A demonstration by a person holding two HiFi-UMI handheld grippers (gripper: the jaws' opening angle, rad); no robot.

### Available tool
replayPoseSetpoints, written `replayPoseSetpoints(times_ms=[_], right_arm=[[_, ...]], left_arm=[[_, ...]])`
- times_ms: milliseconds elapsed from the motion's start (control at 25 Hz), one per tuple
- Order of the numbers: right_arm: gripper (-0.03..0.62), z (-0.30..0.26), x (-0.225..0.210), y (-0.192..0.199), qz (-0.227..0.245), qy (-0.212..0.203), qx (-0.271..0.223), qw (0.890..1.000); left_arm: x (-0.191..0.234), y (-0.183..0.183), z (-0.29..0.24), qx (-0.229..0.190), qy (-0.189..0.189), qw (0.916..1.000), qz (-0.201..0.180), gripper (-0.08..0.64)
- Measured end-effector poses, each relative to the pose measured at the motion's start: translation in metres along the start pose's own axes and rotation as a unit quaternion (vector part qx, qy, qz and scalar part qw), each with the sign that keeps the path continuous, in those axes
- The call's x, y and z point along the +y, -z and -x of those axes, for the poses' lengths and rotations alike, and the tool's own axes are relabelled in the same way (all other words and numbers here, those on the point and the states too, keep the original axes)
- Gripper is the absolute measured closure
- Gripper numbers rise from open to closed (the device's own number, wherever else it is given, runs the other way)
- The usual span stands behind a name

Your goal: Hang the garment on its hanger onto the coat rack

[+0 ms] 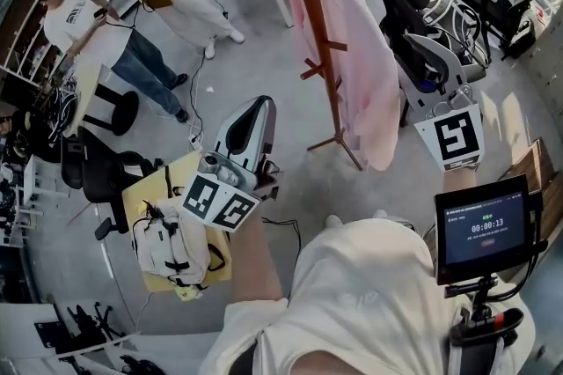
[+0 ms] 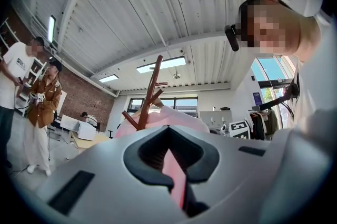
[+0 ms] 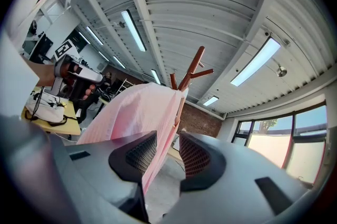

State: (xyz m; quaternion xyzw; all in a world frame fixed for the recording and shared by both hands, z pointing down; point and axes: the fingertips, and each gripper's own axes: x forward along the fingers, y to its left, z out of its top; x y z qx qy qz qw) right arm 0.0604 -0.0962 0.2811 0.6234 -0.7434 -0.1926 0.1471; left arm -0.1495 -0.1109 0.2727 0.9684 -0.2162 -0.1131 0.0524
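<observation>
One screen [image 1: 483, 227] reads 00:00:13 | pink garment [image 1: 365, 65] hangs by coat rack [image 1: 318, 30]

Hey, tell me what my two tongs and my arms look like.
The left tongs and right tongs are smooth light-grey shells with dark textured pads. Each carries a white cube printed with black square markers, left and right. The forearms are bare below a cream short-sleeved top.

Concrete floor [image 1: 264, 65] bears the wooden coat rack [image 1: 318, 39], pink garment [image 1: 365, 65] hanging against it. Yellow surface [image 1: 145, 188] nearby holds a white backpack [image 1: 171, 246].
</observation>
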Motion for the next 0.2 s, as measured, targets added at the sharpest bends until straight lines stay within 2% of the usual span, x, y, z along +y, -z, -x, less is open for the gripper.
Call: replayPoseSetpoints(times_ms=[200], right_arm=[[0.449, 0.0003, -0.0025, 0.0058, 0.0, 0.001, -0.003, 1.0]], left_arm=[[-0.0033, 0.007, -0.0031, 0.015, 0.002, 0.9999, -0.005, 0.554]])
